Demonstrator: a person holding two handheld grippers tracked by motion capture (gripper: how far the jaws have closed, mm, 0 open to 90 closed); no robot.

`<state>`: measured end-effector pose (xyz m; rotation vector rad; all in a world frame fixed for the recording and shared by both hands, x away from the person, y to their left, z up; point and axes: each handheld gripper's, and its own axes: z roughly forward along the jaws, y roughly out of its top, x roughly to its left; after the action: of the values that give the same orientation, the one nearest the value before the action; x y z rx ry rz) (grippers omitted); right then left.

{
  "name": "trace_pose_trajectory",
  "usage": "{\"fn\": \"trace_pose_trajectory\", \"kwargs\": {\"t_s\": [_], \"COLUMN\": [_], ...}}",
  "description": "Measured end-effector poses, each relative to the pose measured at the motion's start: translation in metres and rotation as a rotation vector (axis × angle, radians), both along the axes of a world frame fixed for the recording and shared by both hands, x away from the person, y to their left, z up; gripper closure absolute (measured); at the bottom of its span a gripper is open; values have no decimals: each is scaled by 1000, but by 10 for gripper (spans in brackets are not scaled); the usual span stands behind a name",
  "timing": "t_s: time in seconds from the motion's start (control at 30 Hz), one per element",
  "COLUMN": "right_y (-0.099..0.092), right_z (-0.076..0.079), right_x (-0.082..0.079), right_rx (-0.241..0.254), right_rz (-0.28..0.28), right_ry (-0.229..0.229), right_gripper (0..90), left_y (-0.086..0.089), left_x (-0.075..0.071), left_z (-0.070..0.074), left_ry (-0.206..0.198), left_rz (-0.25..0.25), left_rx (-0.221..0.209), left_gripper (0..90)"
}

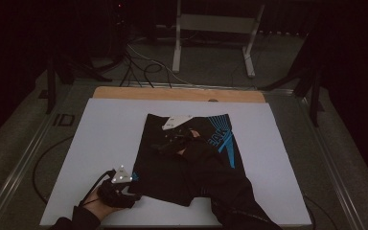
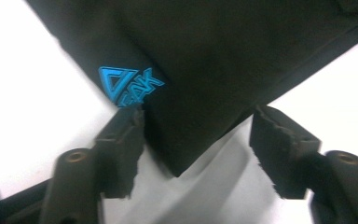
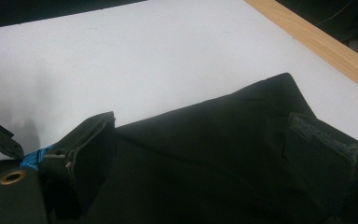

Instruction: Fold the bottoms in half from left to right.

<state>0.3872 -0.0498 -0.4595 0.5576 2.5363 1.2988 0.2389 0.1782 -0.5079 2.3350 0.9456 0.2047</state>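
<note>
1. The left gripper [image 1: 124,184] sits at the near left corner of a black garment [image 1: 191,158], held in a bare hand [image 1: 100,201]. In the left gripper view its jaws stand wide apart, with the garment's pointed corner [image 2: 179,163] lying between them and the left jaw close against the cloth edge; whether it touches is hard to tell.
2. A small blue logo [image 2: 129,86] is printed on the garment just beyond the left jaw.
3. The right gripper [image 1: 175,141] hovers over the middle of the garment, its grey plate [image 1: 176,121] catching the light. In the right gripper view its jaws are spread wide over dark folded cloth [image 3: 214,154]; nothing is clamped between them.
4. The right hand and sleeve [image 1: 220,187] are black against the black garment, so their outlines are hard to separate in the high view.
5. The garment lies flat on a white sheet [image 1: 105,139] covering the desk, with blue lettering [image 1: 223,136] along its right side.
6. A strip of bare wood [image 1: 177,94] shows at the desk's far edge.
7. Beyond it, the dim floor carries tangled cables [image 1: 143,67] and a white frame stand [image 1: 215,33].
</note>
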Motion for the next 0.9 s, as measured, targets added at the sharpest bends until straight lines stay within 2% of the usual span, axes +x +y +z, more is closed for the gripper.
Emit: {"fn": "trace_pose_trajectory", "kwargs": {"t_s": [0.13,0.27,0.37,0.57,0.7,0.77,0.9], "right_y": [3,4,5,7,9,11,13], "right_z": [-1,-1,-2,-4,-4,-2,-1], "right_x": [-1,-1,0,1,2,4,7], "right_rx": [3,0,-1,0,-4,-3,-3], "right_rz": [6,11,12,14,13,14,12], "right_ry": [-1,-2,0,2,5,2,0], "right_gripper": [99,99,99,99,99,99,99], "left_y": [1,0,0,3,4,3,2], "left_x": [1,0,1,3,4,4,4], "left_z": [0,0,0,1,1,2,3], "left_ry": [-8,-31,-32,-27,-25,-22,-27], "left_rz": [12,15,26,54,56,43,42], "left_rx": [8,38,53,36,33,37,42], "left_gripper": [437,486,539,651,703,784,821]}}
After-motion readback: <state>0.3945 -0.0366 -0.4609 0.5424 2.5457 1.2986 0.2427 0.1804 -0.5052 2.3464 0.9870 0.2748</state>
